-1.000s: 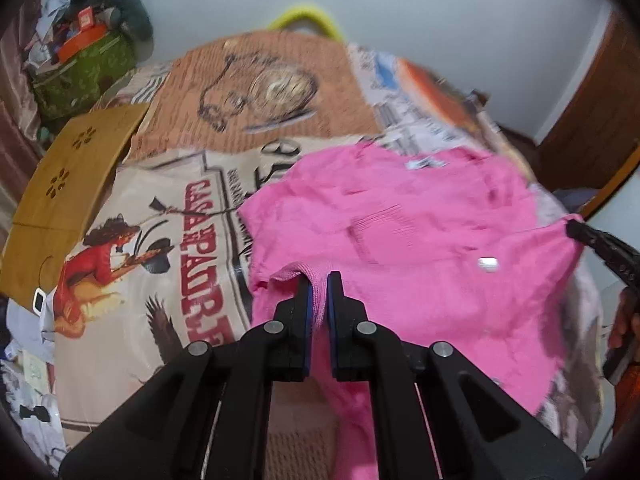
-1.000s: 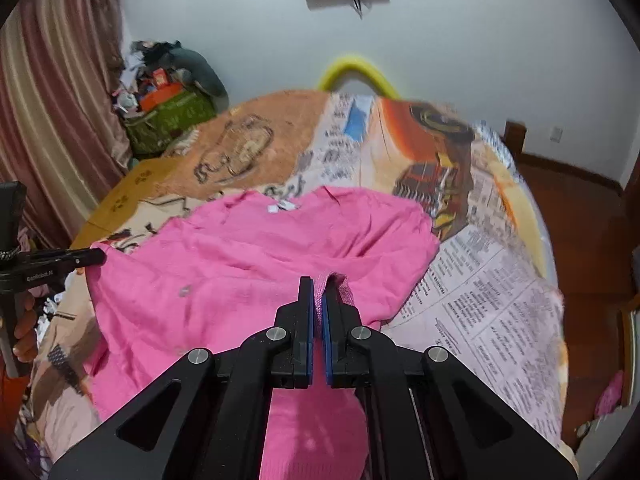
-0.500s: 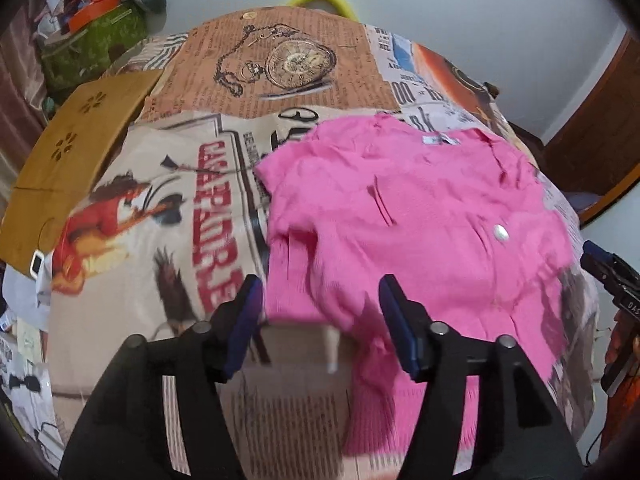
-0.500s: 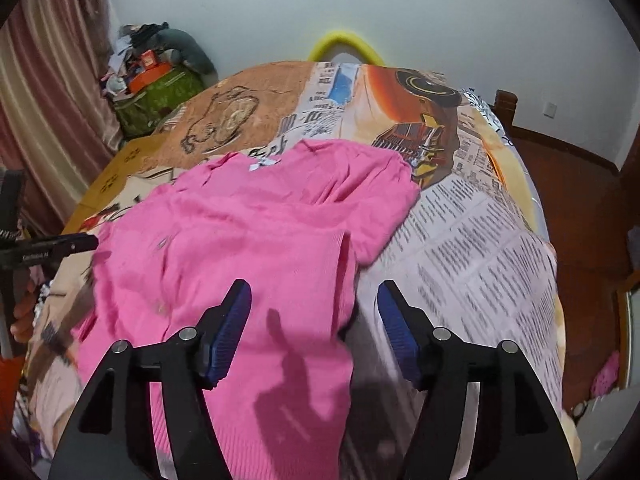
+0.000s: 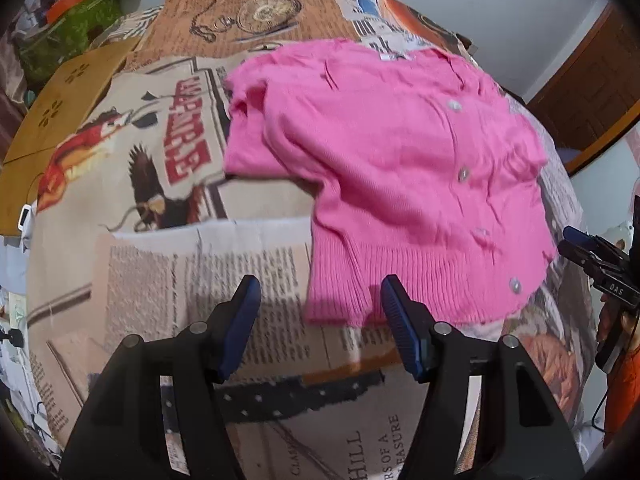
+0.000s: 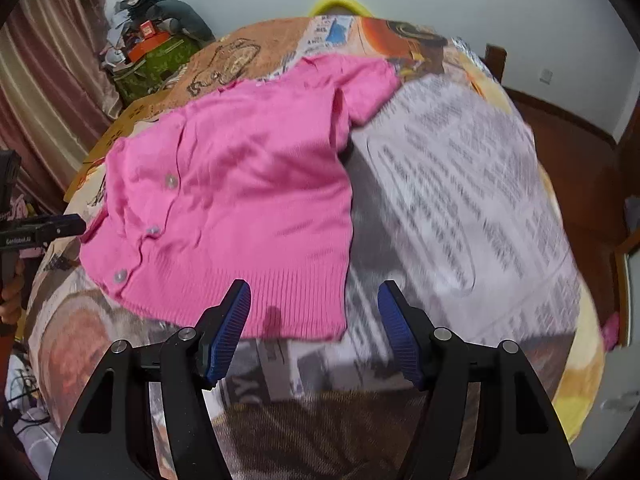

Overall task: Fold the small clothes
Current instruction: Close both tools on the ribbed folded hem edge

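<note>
Left wrist view: the left gripper (image 5: pixel 320 300) has its jaws spread apart, empty, near the ribbed hem of the pink knitted button-front cardigan (image 5: pixel 400 160), which lies flat on the newspaper-print bedspread (image 5: pixel 160 280).

Right wrist view: the right gripper (image 6: pixel 314 304) is also spread wide, empty, over the cardigan's (image 6: pixel 240 184) near-right hem corner.

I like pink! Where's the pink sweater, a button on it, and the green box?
Pink knitted sweater (image 6: pixel 256 184): right wrist view, middle of its front.
Pale round button (image 5: pixel 463 173): left wrist view, its face.
Green patterned box (image 6: pixel 154 66): right wrist view, its side.
</note>
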`<action>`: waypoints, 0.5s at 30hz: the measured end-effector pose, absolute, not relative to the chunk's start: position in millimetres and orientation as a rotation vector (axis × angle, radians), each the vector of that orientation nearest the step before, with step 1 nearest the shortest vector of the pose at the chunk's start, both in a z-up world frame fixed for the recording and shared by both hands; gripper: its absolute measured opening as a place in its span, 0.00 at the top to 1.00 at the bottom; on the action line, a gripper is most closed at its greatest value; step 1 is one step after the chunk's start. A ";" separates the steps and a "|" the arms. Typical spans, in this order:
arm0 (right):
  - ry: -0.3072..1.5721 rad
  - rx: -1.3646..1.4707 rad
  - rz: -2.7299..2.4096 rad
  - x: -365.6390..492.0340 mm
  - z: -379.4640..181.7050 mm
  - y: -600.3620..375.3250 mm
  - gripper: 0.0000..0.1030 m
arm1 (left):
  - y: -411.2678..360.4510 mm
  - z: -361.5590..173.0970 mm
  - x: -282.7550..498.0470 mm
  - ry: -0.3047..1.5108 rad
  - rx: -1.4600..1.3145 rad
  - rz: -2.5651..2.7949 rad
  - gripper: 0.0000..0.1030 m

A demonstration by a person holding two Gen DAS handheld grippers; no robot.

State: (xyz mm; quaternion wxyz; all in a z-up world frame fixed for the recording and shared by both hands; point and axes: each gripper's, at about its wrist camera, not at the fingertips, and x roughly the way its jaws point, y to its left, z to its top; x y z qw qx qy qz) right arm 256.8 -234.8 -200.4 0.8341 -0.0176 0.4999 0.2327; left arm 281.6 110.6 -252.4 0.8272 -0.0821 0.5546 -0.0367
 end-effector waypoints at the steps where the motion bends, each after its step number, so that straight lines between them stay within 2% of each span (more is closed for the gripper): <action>1: 1.067 -0.034 0.482 256.9 -204.0 -235.1 0.39 | 109.7 -255.9 281.0 1.186 -0.176 -0.075 0.40; 3: 1.097 -0.035 0.472 258.7 -211.6 -235.3 0.40 | 109.9 -263.0 282.0 1.200 -0.188 -0.069 0.40; 5: 1.109 -0.028 0.473 260.0 -217.6 -234.3 0.44 | 110.3 -263.2 282.0 1.189 -0.197 -0.063 0.41; 9: 1.096 -0.036 0.478 257.5 -219.9 -228.9 0.48 | 104.3 -261.5 281.3 1.181 -0.186 -0.096 0.61; 10: 1.095 -0.033 0.483 257.4 -219.8 -227.9 0.56 | 102.2 -260.8 280.2 1.178 -0.186 -0.108 0.69; 13: 1.095 -0.048 0.491 254.9 -221.1 -223.9 0.73 | 97.8 -259.5 278.7 1.173 -0.192 -0.125 0.82; 14: 1.095 -0.051 0.497 254.2 -221.7 -222.8 0.76 | 97.2 -259.3 278.4 1.171 -0.199 -0.130 0.85; 15: 1.100 -0.048 0.504 253.7 -222.2 -221.5 0.84 | 97.0 -258.9 277.7 1.171 -0.207 -0.131 0.86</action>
